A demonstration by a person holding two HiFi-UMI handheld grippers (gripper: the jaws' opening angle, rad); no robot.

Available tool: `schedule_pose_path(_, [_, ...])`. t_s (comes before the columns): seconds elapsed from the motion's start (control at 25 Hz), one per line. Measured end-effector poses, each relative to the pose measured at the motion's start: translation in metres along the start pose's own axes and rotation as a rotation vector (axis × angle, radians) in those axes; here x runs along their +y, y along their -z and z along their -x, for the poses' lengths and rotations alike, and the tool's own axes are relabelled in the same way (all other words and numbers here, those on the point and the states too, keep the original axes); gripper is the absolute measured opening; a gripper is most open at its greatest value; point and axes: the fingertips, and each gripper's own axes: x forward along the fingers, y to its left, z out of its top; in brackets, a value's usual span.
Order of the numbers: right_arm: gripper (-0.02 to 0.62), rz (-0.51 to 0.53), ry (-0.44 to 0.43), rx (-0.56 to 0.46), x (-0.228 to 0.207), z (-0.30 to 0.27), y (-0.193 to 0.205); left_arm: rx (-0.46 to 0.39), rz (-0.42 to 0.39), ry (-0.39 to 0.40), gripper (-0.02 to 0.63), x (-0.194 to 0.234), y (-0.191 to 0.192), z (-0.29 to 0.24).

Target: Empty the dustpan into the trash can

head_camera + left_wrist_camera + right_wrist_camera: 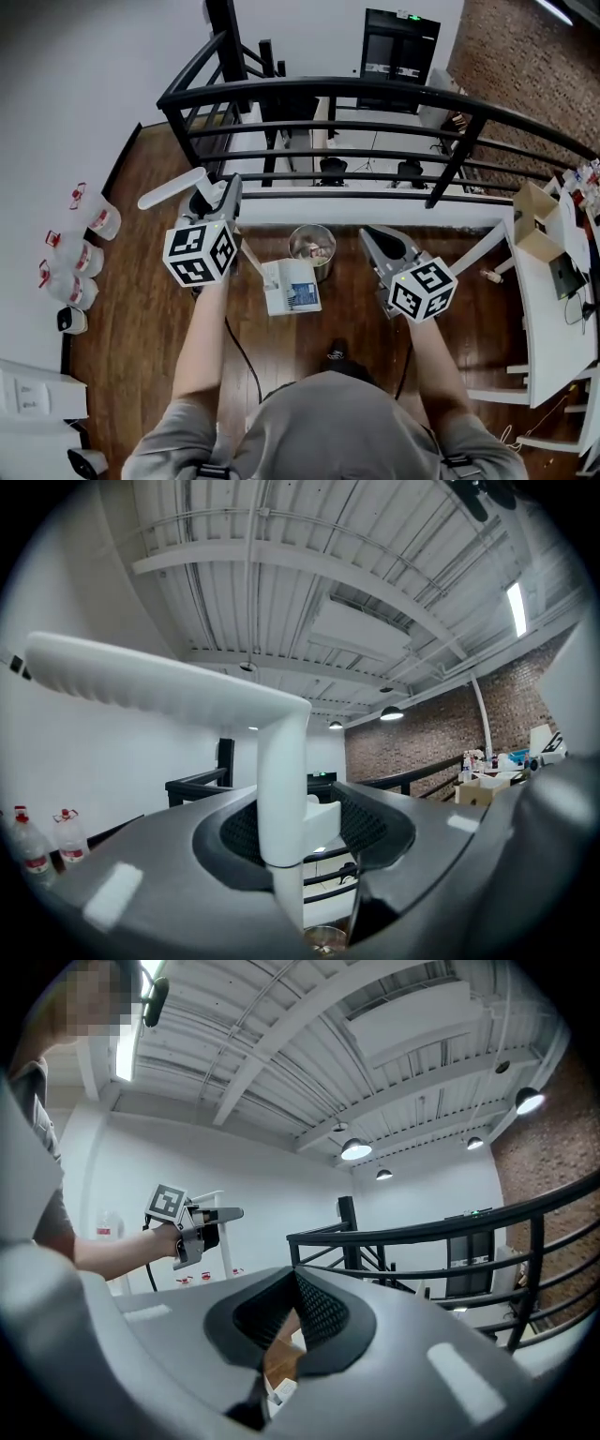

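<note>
At centre frame, just below the trash can, the dustpan was nearer my left tool, which was clamped on its upright handle, while my right tool, jaws together and empty, stood right of both.

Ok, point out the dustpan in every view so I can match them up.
Head view: dustpan at centre, next to the trash can, handle up in the left gripper.
Left gripper view: white handle fills the centre, between the fingers.
Right gripper view: handle at middle left, in the left gripper.
Shared landmark: black railing.
</note>
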Motion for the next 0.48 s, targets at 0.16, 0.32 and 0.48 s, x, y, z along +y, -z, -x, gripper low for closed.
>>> schedule_pose_path(0.16, [-0.002, -0.016, -0.031, 0.005, -0.044, -0.022, -0.009, 0.001, 0.005, -0.064, 0.19, 0.01, 0.0, -0.04])
schedule_pose_path(0.32, [-0.002, -0.03, -0.039, 0.011, -0.076, -0.042, -0.012, 0.019, 0.012, -0.088, 0.19, 0.014, 0.011, -0.076])
schedule_pose_path(0.48, [-0.002, -0.04, -0.022, 0.014, -0.097, -0.062, -0.01, 0.03, 0.019, -0.109, 0.19, 0.028, 0.024, -0.105])
